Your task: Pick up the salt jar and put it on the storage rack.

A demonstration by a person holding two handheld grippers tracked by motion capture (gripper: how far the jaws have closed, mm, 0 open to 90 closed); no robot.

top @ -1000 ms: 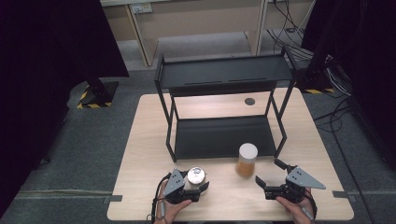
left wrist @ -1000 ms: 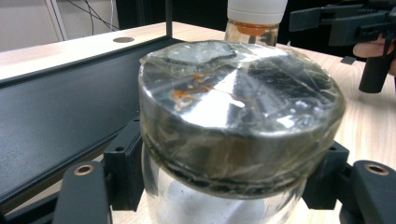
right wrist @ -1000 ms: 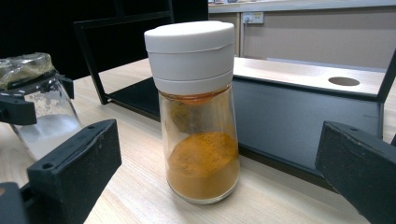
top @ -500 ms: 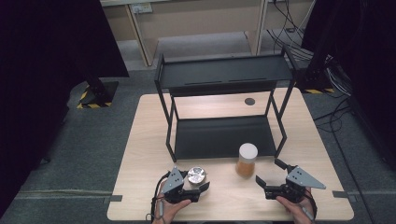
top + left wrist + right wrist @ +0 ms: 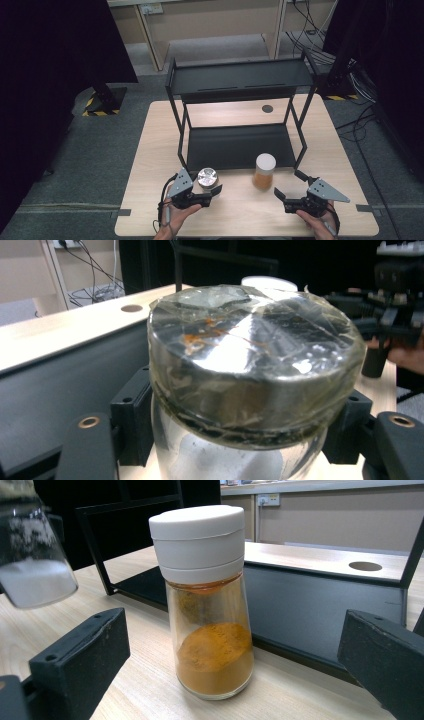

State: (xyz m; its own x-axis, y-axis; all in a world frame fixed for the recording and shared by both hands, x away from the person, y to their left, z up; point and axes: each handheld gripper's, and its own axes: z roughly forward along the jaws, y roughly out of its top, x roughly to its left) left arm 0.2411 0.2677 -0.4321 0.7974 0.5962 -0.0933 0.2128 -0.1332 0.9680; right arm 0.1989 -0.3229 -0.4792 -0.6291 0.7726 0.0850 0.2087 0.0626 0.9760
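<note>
Progress was barely started: my left gripper (image 5: 211, 191) had clamped the silver-lidded jar (image 5: 207, 177) just before the black rack (image 5: 240, 82), while my right gripper (image 5: 292, 190) gaped around the untouched spice shaker (image 5: 264, 171) beside it; both shelves were bare.

We see a black two-tier shelf rack (image 5: 239, 82) at the frame's centre, standing on a pale wooden table (image 5: 150, 145). A round hole (image 5: 267, 108) sits upper right; what may be cables (image 5: 312, 45) trail beyond.
</note>
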